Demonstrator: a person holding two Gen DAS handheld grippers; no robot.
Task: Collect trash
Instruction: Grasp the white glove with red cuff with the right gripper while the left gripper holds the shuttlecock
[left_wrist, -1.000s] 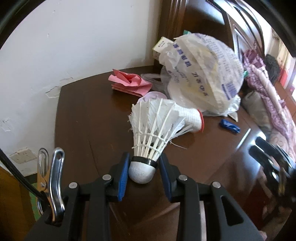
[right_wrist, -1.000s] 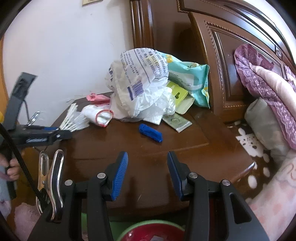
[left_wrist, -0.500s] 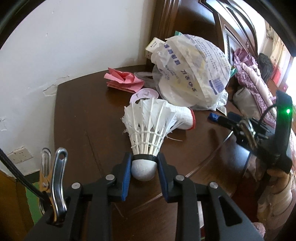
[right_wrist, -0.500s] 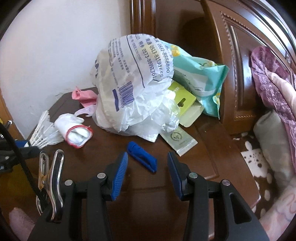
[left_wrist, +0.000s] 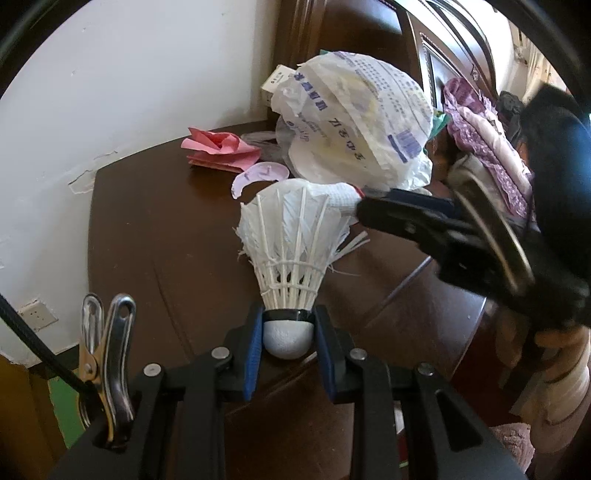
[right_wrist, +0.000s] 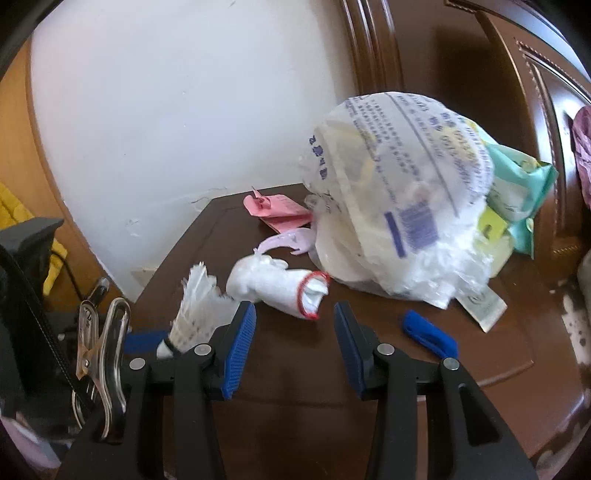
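Shuttlecock (left_wrist: 290, 251) sits clamped by its cork base in the left gripper (left_wrist: 288, 338), feathers pointing away over the tabletop (left_wrist: 147, 229) near its front left edge. Directly ahead of the right gripper (right_wrist: 293, 332), whose fingers stand apart and empty, lies the white red-rimmed glove (right_wrist: 280, 286), long axis running left to right with its open cuff toward the printed plastic bag (right_wrist: 399, 206). Being the nearer and free one, the right gripper probably has to close across the cuff end.

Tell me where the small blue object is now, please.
In the right wrist view, the small blue object lies on the wooden table, right of the open right gripper, near the white plastic bag.
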